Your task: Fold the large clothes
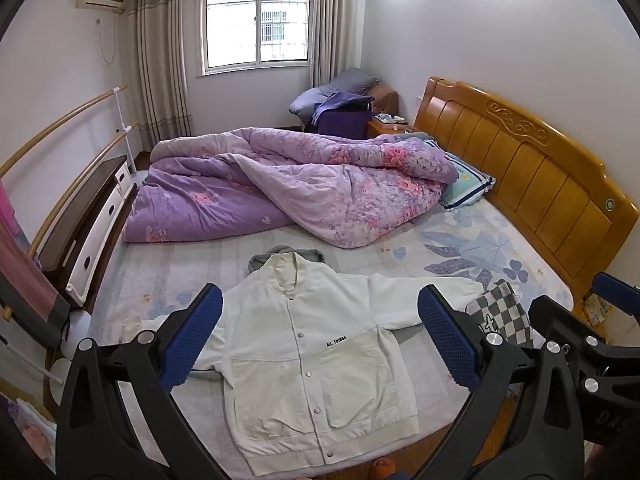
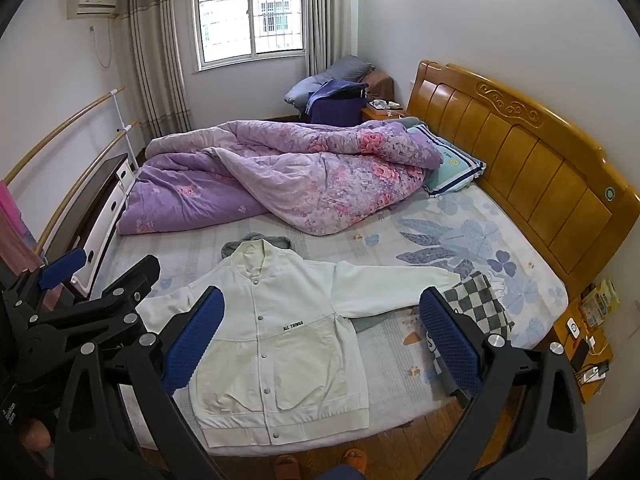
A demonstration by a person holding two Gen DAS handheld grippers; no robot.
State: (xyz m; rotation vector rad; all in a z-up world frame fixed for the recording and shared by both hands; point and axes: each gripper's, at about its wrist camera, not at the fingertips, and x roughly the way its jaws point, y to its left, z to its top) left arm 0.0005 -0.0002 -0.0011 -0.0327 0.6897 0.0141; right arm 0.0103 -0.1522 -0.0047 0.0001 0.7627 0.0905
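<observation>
Looking down over the bed [image 1: 460,236], I have the quilt [image 1: 288,184] heaped across the far half and a bare stretch of sheet near me to work on. The jacket [image 1: 304,344] lies there face up, snapped shut, hem at the near edge, collar toward the quilt, both sleeves spread sideways. A grey garment [image 2: 256,240] peeks out under its collar, and a checked cloth [image 2: 476,304] sits just beside the right cuff.

Both tongs hang above the jacket, tilted down, clear of the fabric. The left gripper [image 1: 320,336] has its jaws as wide as they go, nothing between them; the right gripper [image 2: 320,336] is the same, empty.

To my eye the fold has not begun. I would start with the sleeves: bring the right gripper down on the right cuff [image 2: 440,276], pinching only one layer so the checked cloth stays behind, and carry it across the chest. The left takes the other sleeve [image 2: 160,308] likewise. Keeping the fabric low should stop the body dragging off the edge.
</observation>
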